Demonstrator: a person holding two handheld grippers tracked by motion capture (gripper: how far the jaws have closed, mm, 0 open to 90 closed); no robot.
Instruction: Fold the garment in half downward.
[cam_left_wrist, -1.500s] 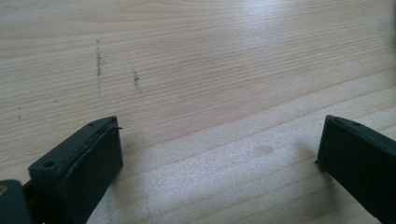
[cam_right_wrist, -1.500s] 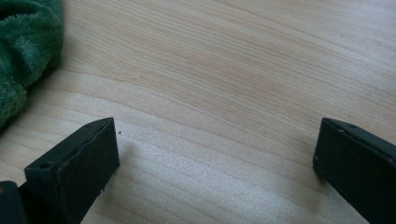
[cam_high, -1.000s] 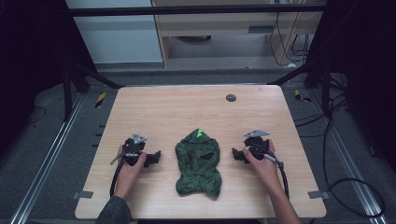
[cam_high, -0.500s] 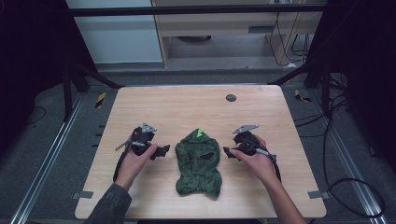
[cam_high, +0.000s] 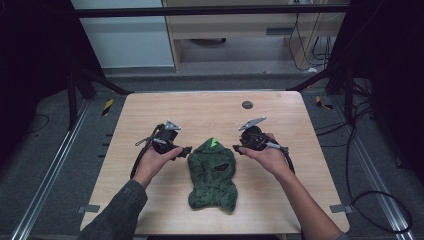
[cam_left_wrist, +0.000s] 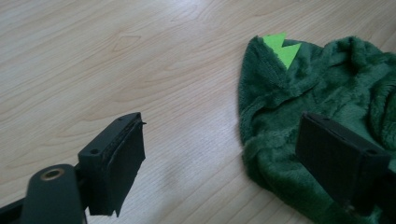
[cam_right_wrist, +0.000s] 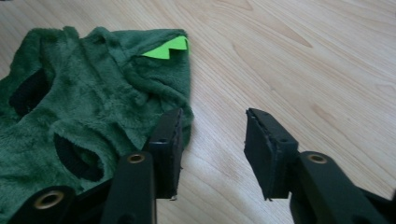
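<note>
High view: a green fleece garment (cam_high: 213, 172) lay between the left gripper (cam_high: 184, 150) and right gripper (cam_high: 238, 148) — both spread, each just beside its edge.

Left arm wears a dark grey-green sleeve (cam_high: 117, 212); both black grippers carry grey 3-cornered plates, trailing black cables, with brass-ringed screw holes on the jaws.
</note>
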